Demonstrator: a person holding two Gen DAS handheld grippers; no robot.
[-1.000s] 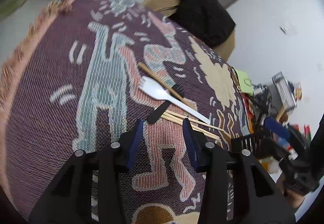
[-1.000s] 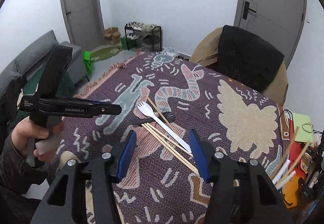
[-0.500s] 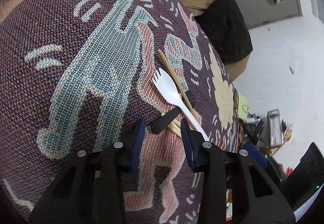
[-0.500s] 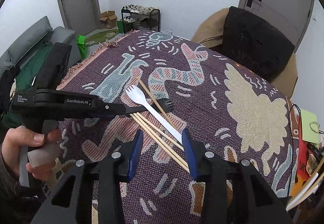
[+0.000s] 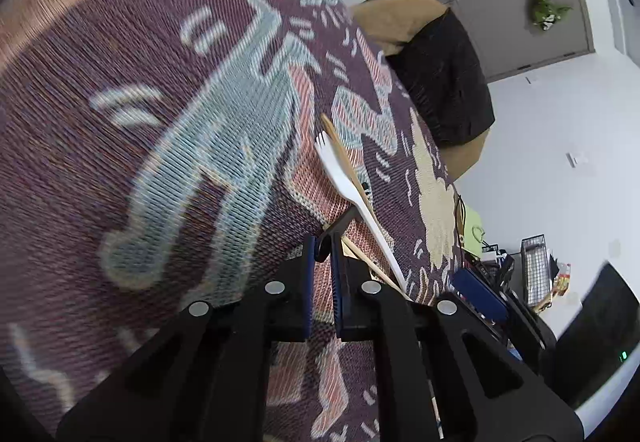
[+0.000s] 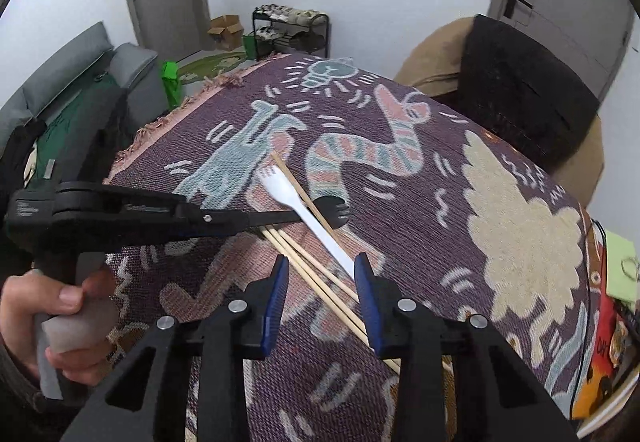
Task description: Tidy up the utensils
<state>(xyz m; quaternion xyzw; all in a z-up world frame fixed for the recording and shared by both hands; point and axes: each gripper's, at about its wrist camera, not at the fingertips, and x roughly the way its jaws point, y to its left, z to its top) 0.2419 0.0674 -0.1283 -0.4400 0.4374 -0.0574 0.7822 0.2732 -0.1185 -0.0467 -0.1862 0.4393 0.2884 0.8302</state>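
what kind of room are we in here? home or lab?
Most likely a lived-in home room, not a lab. The utensils lie on a table under a woven patterned cloth; a grey sofa and a shoe rack stand by the wall, with a padded chair at the table.

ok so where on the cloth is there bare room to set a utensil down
Bare: the far stretch around the lightbulb print, and the right side over the cream cloud print. Crowded: the middle, where the white fork, black fork and chopsticks overlap between both grippers.
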